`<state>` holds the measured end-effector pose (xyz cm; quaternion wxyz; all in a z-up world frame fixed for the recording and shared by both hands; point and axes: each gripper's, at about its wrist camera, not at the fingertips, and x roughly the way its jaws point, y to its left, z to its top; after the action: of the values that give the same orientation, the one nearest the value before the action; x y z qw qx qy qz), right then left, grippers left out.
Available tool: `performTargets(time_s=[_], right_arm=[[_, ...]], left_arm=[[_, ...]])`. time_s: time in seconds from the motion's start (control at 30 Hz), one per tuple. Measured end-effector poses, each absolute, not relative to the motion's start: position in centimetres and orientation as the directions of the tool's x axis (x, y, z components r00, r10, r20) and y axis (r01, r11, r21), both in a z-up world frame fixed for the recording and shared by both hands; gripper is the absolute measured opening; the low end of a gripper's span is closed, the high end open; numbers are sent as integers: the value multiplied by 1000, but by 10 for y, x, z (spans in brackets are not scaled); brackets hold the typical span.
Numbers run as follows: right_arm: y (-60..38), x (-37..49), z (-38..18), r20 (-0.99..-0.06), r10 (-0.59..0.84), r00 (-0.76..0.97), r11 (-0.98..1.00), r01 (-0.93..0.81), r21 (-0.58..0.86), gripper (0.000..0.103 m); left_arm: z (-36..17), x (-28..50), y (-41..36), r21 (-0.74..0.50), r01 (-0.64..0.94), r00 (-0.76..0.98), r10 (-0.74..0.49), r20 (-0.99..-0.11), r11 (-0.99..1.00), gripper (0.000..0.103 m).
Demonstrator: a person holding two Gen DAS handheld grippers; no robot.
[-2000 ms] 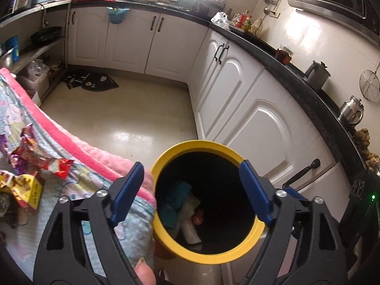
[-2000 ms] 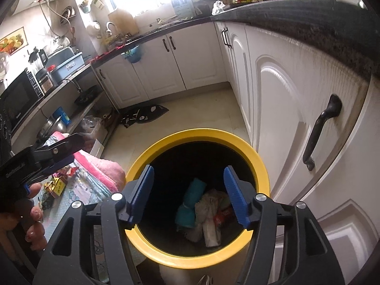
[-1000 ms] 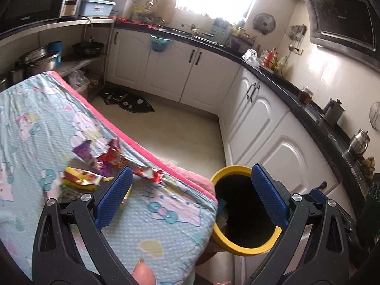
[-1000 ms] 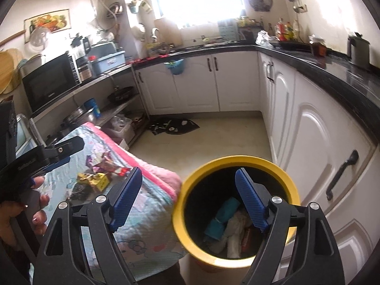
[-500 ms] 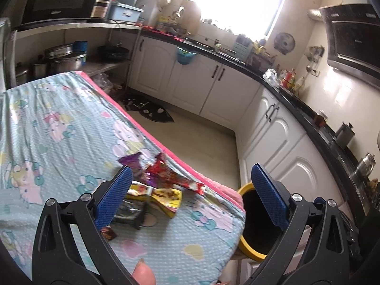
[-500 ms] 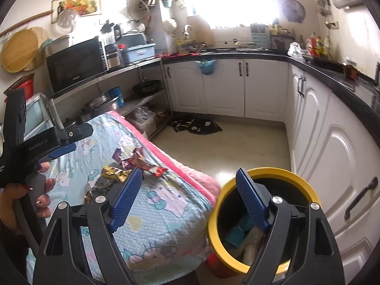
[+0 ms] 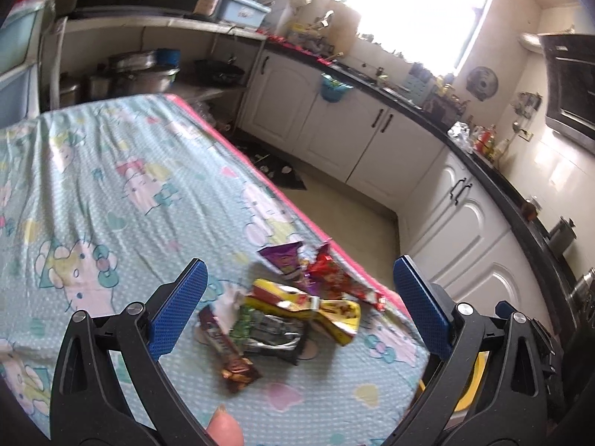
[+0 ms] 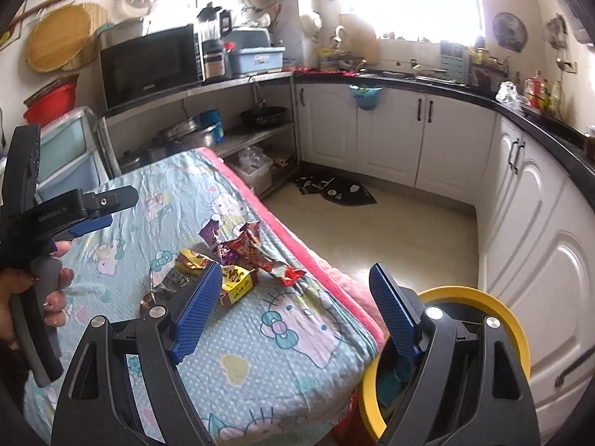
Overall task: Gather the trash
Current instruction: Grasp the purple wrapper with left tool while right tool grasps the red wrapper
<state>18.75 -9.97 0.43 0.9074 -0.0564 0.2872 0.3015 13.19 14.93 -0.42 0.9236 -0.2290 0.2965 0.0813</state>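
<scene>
A pile of snack wrappers lies on the light blue Hello Kitty cloth near the table's corner: a yellow one, a red one, a purple one, a brown bar and a dark foil one. My left gripper is open and empty above the pile. My right gripper is open and empty over the table corner, with the pile ahead to its left. The yellow-rimmed bin stands beside the table with trash inside.
White cabinets under a black counter run along the right and back. A dark mat lies on the floor. Shelves with pots and a microwave stand behind the table. The left gripper's body shows at left.
Both grippers have risen and swung left from over the bin toward the table. The wrapper pile now sits between the left gripper's fingers; both stay open and empty.
</scene>
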Motion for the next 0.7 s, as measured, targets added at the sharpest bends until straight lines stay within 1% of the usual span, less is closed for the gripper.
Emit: performTargets(time_s=[0.1,0.23,0.33,0.47,0.63,0.7], right_arm=[[-83,200,-5,-580,516,631,794,-606,46,75],[-66,219,-19,-617,512,597,771,-636,24,67],[-50,236,-33,-654,510,559,754,-656,27,61],[-28,256,-52,-702,491,516,731,-682,10,54],[-7,271,-70,-739,472,481,705,-709,-10,51],[-1,276,-75,-752,465,468,695,-719,-17,50]], left_arm=[[-15,137,163,-387,-314,792,14,-610,867,91],[-29,149,177,-383,-337,767,15,-641,860,82],[-39,163,182,-389,-337,748,-7,-664,857,76],[-49,185,182,-410,-320,721,-61,-690,854,75],[-65,219,176,-431,-303,670,-131,-731,850,75],[-71,230,172,-424,-308,651,-137,-746,852,75]])
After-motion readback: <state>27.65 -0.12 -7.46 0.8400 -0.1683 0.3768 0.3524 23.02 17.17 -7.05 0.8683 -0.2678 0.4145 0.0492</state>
